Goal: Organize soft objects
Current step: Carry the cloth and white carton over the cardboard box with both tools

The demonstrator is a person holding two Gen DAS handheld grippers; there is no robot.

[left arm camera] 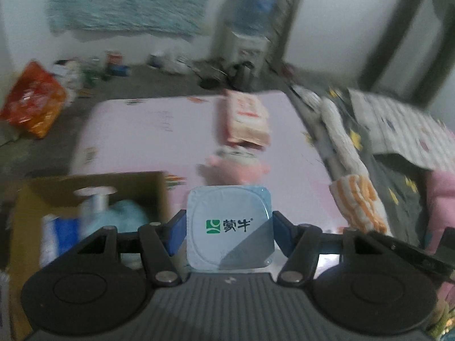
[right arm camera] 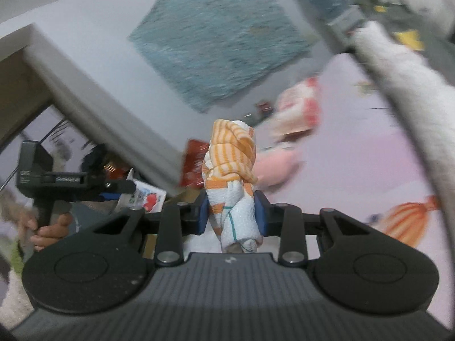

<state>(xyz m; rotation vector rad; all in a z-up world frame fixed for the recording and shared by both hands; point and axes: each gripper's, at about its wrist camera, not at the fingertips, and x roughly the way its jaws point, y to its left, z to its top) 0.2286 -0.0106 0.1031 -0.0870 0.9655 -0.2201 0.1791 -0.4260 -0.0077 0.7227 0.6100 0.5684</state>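
My left gripper (left arm camera: 229, 233) is shut on a square yogurt cup (left arm camera: 230, 213) with a pale foil lid, its blue pads pressing both sides, above the pink table (left arm camera: 142, 130). A pink plush toy (left arm camera: 233, 164) lies just beyond it. My right gripper (right arm camera: 232, 216) is shut on a rolled orange-and-white striped towel (right arm camera: 231, 156) that stands up between its pads. The right wrist view also shows the left gripper (right arm camera: 119, 190) at the left, held by a hand (right arm camera: 48, 230), and the plush toy (right arm camera: 273, 167).
An open cardboard box (left arm camera: 34, 199) at the table's left holds bottles and a teal soft thing (left arm camera: 125, 213). A pink-and-red soft pack (left arm camera: 247, 119) lies farther back. Bedding (left arm camera: 398, 130) runs along the right. A white slanted board (right arm camera: 99, 108) is close on the left in the right wrist view.
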